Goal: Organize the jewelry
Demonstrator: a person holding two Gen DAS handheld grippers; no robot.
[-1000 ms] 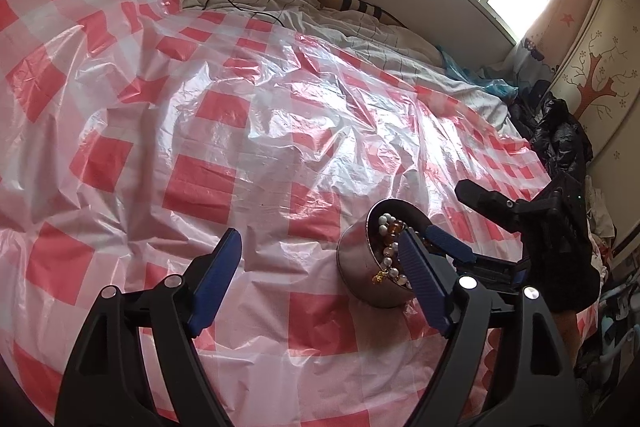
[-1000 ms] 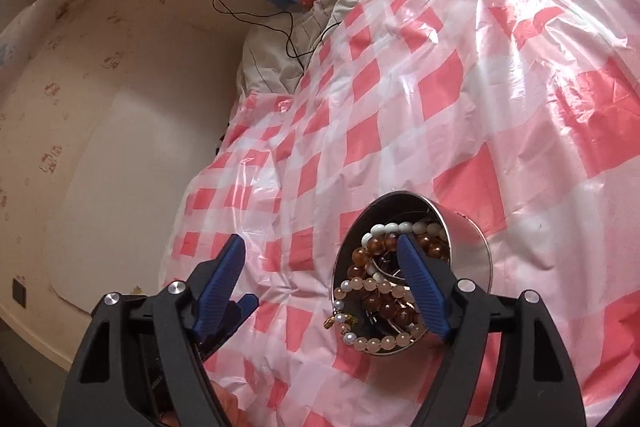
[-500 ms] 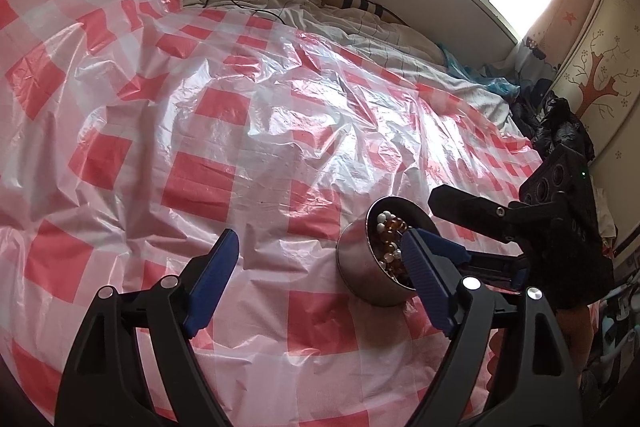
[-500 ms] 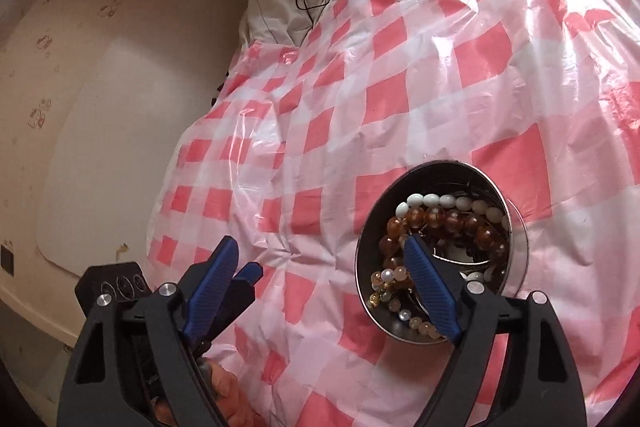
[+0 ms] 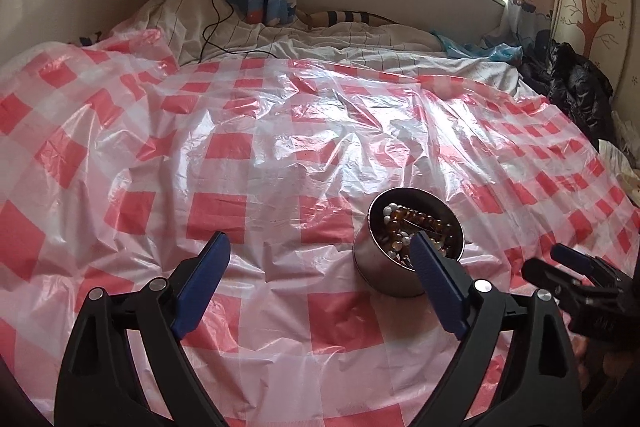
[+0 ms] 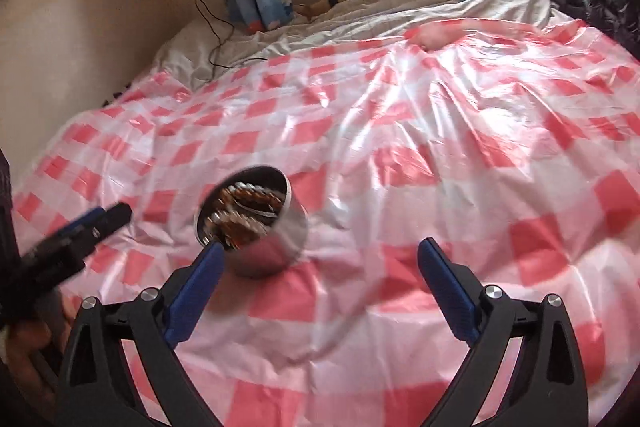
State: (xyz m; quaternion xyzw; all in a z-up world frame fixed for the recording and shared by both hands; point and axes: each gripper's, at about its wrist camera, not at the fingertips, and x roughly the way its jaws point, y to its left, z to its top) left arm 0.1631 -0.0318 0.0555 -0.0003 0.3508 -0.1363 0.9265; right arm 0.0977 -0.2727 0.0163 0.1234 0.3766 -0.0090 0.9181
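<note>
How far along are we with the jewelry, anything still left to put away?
Done: bead strands, brown and white, sit inside the metal tin on the checked plastic sheet. In hand: nothing; the left tongs and right tongs have just been opening and stand empty. Left: no loose jewelry shows on the sheet, and no lid is visible.

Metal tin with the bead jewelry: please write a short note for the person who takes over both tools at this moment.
Left tool: open, nothing held; its jaws have just been opening.
Right tool: open, nothing held; its jaws have just been opening too.
Metal tin stands upright on the red-checked plastic sheet, free of both tools.
Bead strings, amber and white, lie inside the tin.
Done: no loose jewelry shows on the sheet.
Left: no lid in view; check for stray pieces.
</note>
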